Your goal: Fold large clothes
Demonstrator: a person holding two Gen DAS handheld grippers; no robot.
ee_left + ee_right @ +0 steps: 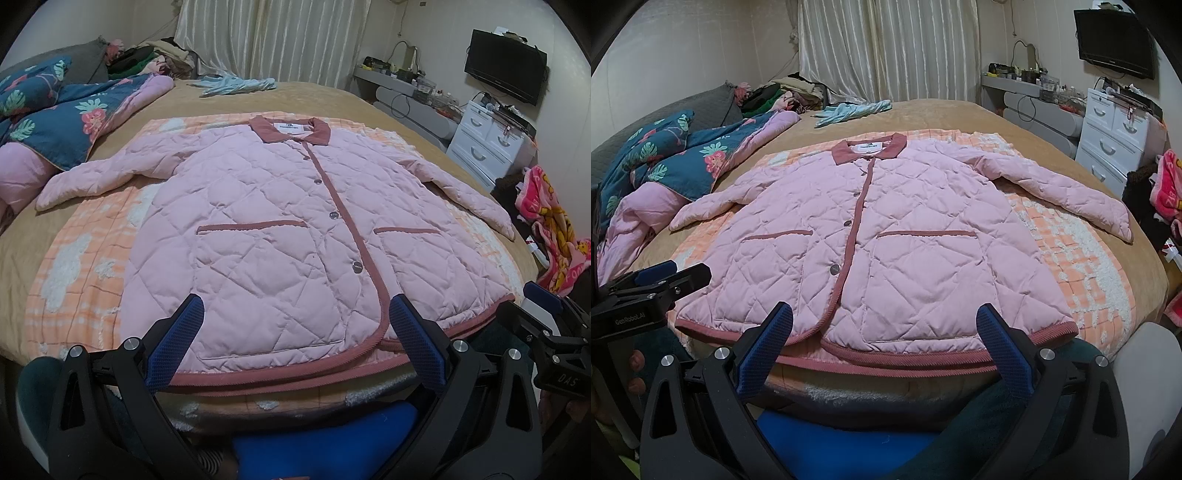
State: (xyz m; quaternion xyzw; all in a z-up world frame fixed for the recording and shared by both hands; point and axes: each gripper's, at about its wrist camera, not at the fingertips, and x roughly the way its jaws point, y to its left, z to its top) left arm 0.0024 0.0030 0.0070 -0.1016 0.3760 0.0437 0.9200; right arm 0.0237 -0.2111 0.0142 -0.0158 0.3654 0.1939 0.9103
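Both tools, left tool (293, 343) and right tool (884, 343), hover spread at the jacket (280, 221) hem.

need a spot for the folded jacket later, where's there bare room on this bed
Bare tan bedspread lies between the pink jacket collar and the light blue garment near the curtain, and a strip beside the left sleeve. Crowded: the floral quilt along the left side, and the checked blanket is mostly under the jacket. Both the left gripper and right gripper hover open at the hem.
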